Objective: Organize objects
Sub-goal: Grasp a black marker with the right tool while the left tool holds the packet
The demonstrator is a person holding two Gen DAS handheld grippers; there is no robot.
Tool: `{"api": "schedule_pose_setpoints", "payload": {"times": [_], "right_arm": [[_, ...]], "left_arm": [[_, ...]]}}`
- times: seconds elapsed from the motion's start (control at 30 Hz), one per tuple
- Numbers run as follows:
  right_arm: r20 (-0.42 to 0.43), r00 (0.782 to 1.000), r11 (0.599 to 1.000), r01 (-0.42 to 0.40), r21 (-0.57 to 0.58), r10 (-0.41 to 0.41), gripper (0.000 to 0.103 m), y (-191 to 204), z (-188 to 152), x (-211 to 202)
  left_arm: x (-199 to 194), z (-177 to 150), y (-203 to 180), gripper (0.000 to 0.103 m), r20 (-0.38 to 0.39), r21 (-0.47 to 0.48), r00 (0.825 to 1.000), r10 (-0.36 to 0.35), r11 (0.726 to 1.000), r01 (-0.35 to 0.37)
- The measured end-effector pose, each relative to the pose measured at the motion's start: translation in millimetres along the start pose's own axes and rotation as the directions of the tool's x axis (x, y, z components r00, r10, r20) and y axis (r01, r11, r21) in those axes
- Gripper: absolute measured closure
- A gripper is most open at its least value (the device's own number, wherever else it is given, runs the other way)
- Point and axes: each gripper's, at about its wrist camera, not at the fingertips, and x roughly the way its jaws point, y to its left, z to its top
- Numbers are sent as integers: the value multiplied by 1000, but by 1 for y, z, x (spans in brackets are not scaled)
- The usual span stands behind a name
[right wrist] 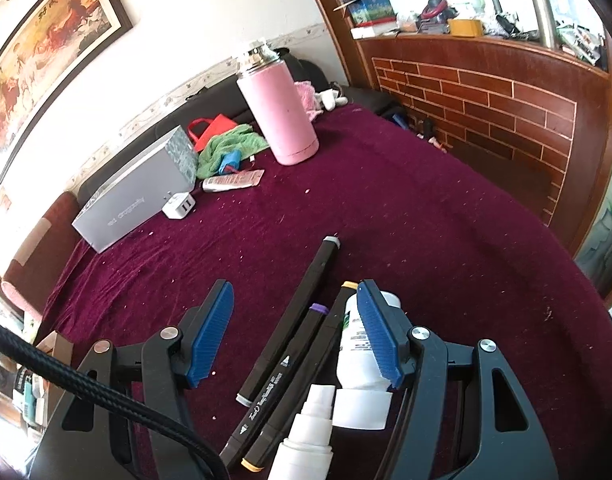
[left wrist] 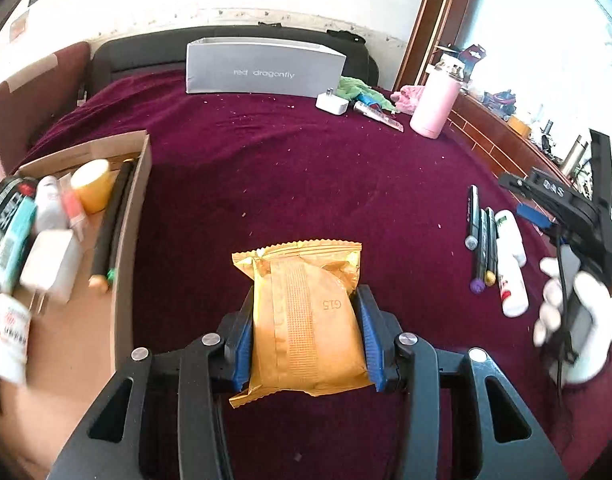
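Note:
My left gripper [left wrist: 306, 320] is shut on a gold foil snack packet [left wrist: 306, 320], held just above the maroon cloth [left wrist: 286, 168]. A cardboard box [left wrist: 132, 216] stands to its left, with a yellow tape roll [left wrist: 92, 184], a white charger [left wrist: 52, 266] and small bottles inside. My right gripper [right wrist: 296, 328] is open, hovering over three black markers [right wrist: 290, 320] and two white bottles [right wrist: 360, 360] lying on the cloth. The right gripper also shows at the right edge of the left wrist view [left wrist: 562, 208], beside the markers [left wrist: 482, 240].
A grey shoe box [left wrist: 266, 66] stands at the back. Near it lie a white plug adapter [left wrist: 332, 102], a tube [left wrist: 378, 114], a green cloth [left wrist: 362, 88] and an upright pink flask [left wrist: 436, 106]. A brick-pattern wooden board [right wrist: 506, 100] borders the right side.

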Motion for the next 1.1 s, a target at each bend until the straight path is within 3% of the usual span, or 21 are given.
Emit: {"api": "schedule_pose_setpoints", "payload": {"times": [0.2, 0.3, 0.5, 0.63, 0.83, 1.0, 1.07, 1.1], "right_arm": [[69, 996, 998, 58, -20, -56, 40, 2, 0, -8], [44, 998, 999, 37, -10, -37, 40, 2, 3, -17], [-98, 990, 995, -103, 8, 103, 40, 3, 13, -37], [-185, 977, 995, -104, -1, 102, 40, 8, 21, -27], [-356, 922, 988, -150, 35, 152, 51, 22, 22, 23], [-389, 921, 1000, 27, -7, -28, 55, 20, 33, 74], [-413, 904, 993, 98, -61, -114, 56, 23, 35, 95], [-432, 891, 990, 122, -68, -139, 61, 24, 34, 105]], "left_arm": [[-3, -7, 20, 64, 19, -73, 996, -83, 994, 84], [-1, -8, 25, 64, 9, -98, 994, -109, 989, 109], [11, -8, 16, 64, -61, -62, 997, -41, 997, 37], [15, -9, 13, 63, -80, -53, 997, -24, 998, 20], [15, -9, 16, 63, -80, -53, 996, -27, 998, 22], [14, -9, 15, 63, -81, -51, 996, -24, 999, 20], [14, -10, 14, 63, -81, -50, 996, -24, 999, 20], [14, -10, 13, 63, -81, -50, 996, -23, 999, 19]]}}
